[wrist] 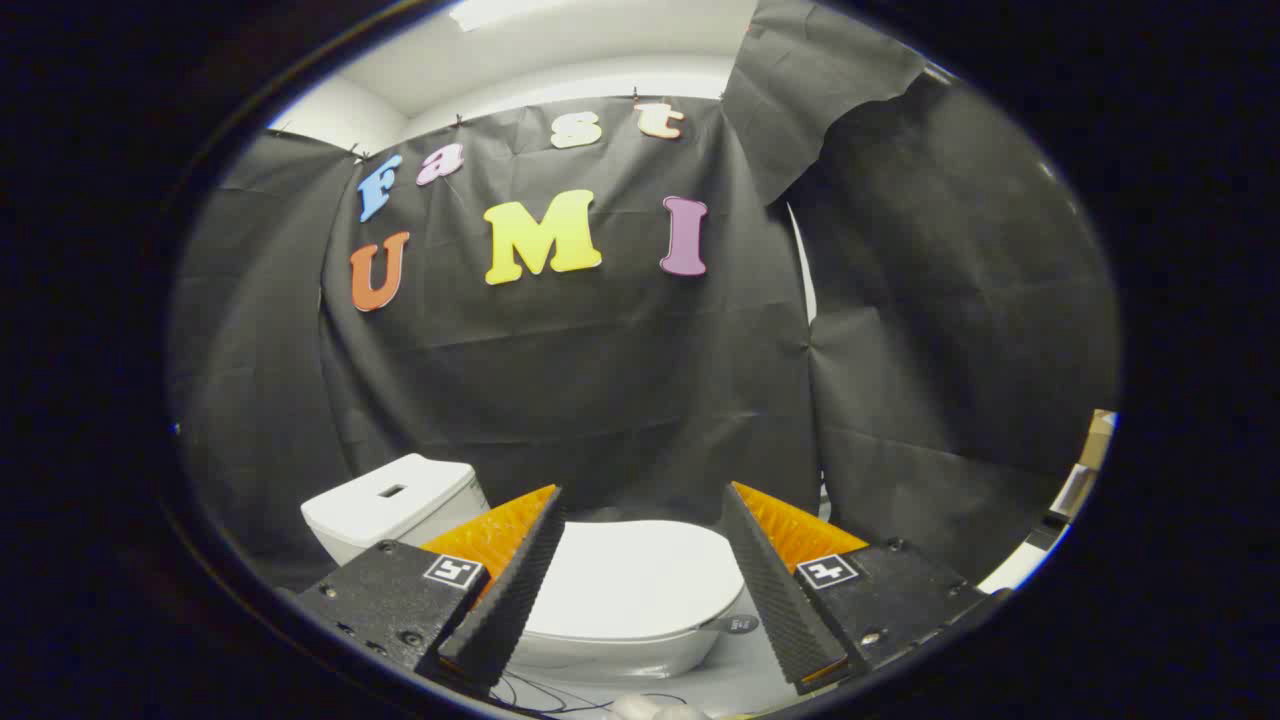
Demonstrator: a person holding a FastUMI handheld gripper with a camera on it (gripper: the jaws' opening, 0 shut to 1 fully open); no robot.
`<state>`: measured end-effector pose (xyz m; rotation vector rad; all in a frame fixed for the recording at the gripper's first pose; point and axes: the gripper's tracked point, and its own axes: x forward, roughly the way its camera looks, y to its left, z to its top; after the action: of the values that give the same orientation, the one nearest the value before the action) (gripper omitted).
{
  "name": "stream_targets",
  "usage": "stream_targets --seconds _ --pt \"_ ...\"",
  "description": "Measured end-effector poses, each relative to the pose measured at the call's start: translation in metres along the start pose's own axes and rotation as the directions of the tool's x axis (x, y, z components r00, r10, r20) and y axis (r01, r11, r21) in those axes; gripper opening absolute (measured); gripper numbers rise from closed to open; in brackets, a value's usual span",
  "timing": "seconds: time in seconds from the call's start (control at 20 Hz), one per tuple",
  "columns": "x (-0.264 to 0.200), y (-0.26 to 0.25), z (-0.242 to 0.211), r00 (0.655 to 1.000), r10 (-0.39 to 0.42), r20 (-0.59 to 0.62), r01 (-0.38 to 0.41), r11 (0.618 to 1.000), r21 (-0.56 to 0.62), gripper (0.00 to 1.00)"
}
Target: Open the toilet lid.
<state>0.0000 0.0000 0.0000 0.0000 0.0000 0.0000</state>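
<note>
White glossy plastic toilet lid (pixel 640 580) lies closed, low between and just beyond the gripper (pixel 640 520), jaws wide apart and empty; best to drop one fingertip under the lid's front lip, then lift toward the white tank (pixel 395 500).

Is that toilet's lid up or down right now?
Down: the toilet lid lies flat over the bowl, beyond the gripper, whose jaws stand open, touching nothing.

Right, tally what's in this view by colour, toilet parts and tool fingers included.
White: 2, the toilet lid lying shut and the tank.
Black with orange: 2, the tool's open fingers, the lid between and beyond them.
Total: 4.
</note>
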Motion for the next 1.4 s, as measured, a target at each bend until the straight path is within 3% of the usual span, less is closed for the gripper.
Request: stream_targets --seconds 0.75,1.05,1.4 --pt "0.002 0.001 0.007 1.000 0.006 0.007 -0.006 1.000 -0.002 0.99" --pt "0.025 -0.007 0.023 1.000 0.021 0.016 -0.021 0.999 -0.024 0.99" --pt "0.085 -0.031 0.018 0.990 0.142 -0.015 -0.140 0.988 0.070 0.99"
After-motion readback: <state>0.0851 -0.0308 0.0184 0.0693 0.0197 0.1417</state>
